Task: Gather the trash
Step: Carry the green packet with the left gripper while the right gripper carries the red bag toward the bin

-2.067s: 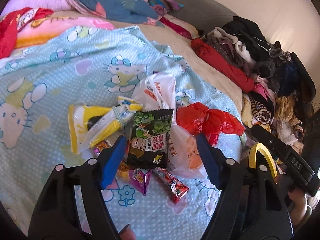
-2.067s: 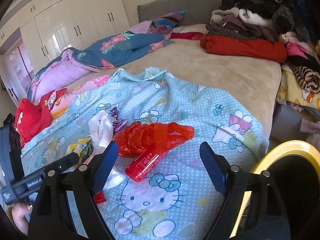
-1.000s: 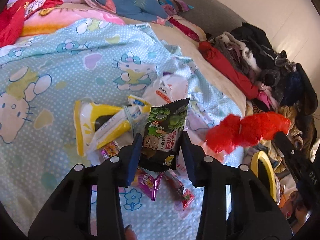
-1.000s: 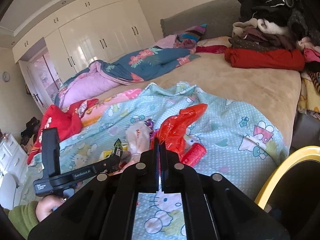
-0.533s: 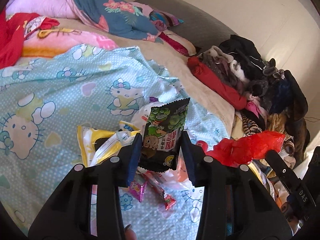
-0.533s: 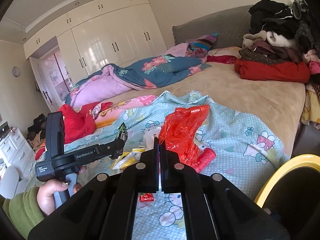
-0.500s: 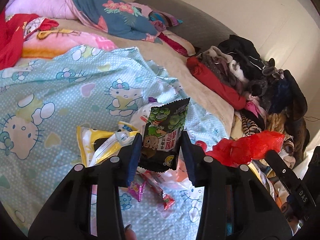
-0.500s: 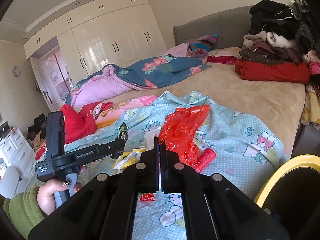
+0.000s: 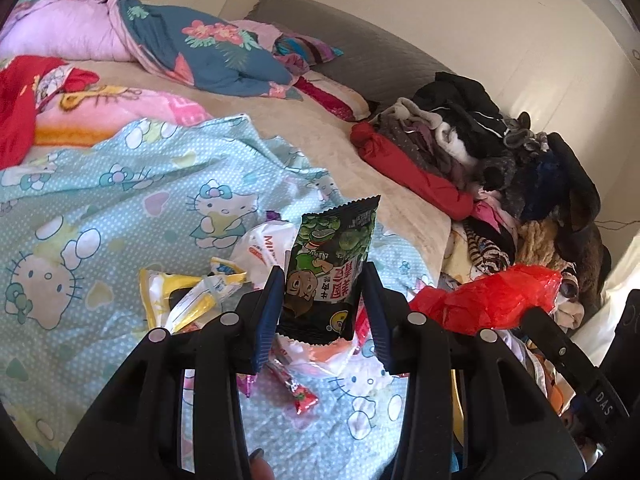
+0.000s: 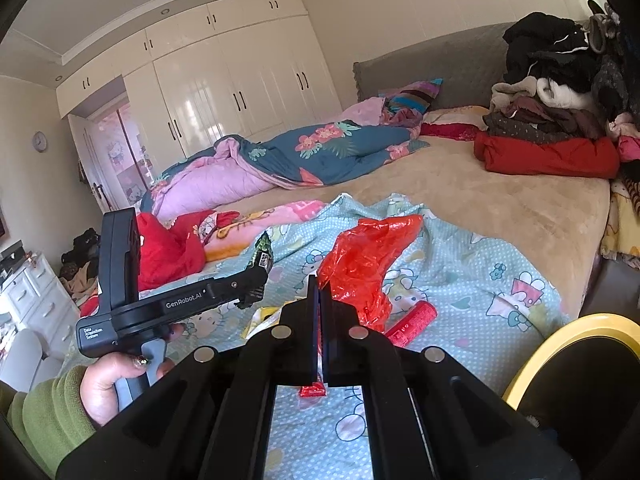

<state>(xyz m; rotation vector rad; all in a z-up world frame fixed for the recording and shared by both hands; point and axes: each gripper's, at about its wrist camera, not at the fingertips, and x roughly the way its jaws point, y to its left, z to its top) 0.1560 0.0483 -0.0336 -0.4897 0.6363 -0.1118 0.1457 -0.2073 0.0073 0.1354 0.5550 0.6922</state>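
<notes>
In the left wrist view the left tool (image 9: 322, 308) grips a dark green snack packet (image 9: 328, 272) at centre frame, its blue pads pressed on the packet's lower sides. The packet stands nearly upright, long axis running from bottom to top of the frame with the crimped upper edge tipped slightly right; its bottom seam hangs just clear of the litter below. Under it, on the light blue cartoon-cat bedsheet (image 9: 100, 200), lie a yellow wrapper (image 9: 180, 300), a white plastic bag (image 9: 264, 246) and a small red sweet wrapper (image 9: 298, 394), all partly hidden by the tool's black arms.

In the right wrist view the right tool (image 10: 319, 292) is pinched tight on a crumpled red plastic bag (image 10: 368, 256), which rises from the pads toward the upper right, its long axis slanted. How much film sits between the pads is hard to make out. A red cylinder (image 10: 412, 320) lies on the sheet just below the bag, partly covered by it. A yellow-rimmed bin (image 10: 572, 324) is cut off at the lower right edge. At lower left a hand (image 10: 108, 384) in a green sleeve holds the other tool's handle.
</notes>
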